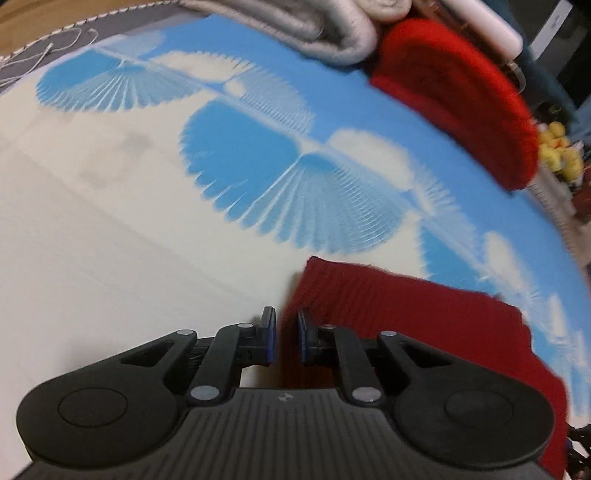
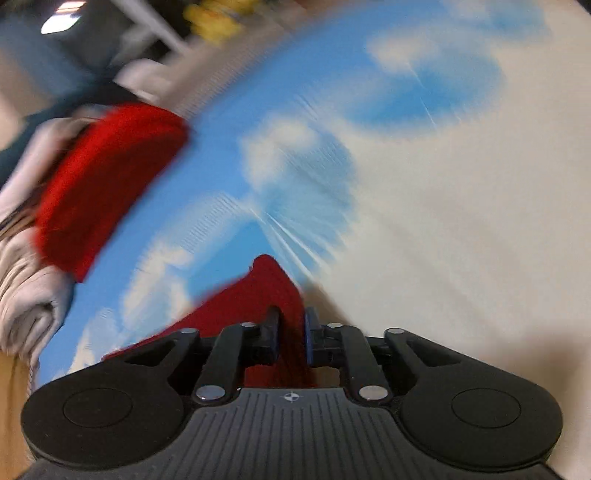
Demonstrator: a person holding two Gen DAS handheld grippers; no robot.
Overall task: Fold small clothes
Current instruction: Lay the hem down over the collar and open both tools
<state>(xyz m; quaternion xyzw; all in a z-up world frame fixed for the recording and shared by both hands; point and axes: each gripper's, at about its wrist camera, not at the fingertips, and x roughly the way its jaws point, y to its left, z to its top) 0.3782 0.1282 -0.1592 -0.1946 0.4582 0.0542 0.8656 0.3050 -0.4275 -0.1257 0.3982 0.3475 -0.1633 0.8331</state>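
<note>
A dark red ribbed knit garment (image 1: 406,325) lies on the blue-and-white patterned cloth (image 1: 110,229), at the lower right of the left wrist view. My left gripper (image 1: 286,319) is shut on its left edge, with red fabric pinched between the blue pads. In the blurred right wrist view, a corner of the same red garment (image 2: 266,291) rises between the fingers, and my right gripper (image 2: 291,318) is shut on it. Most of the garment is hidden under the grippers' bodies.
A folded bright red garment (image 1: 461,99) and folded grey clothes (image 1: 325,33) sit at the cloth's far edge; the right wrist view shows the folded red garment (image 2: 110,177) and a pale folded pile (image 2: 26,295) at left. Yellow objects (image 1: 557,151) lie beyond the edge.
</note>
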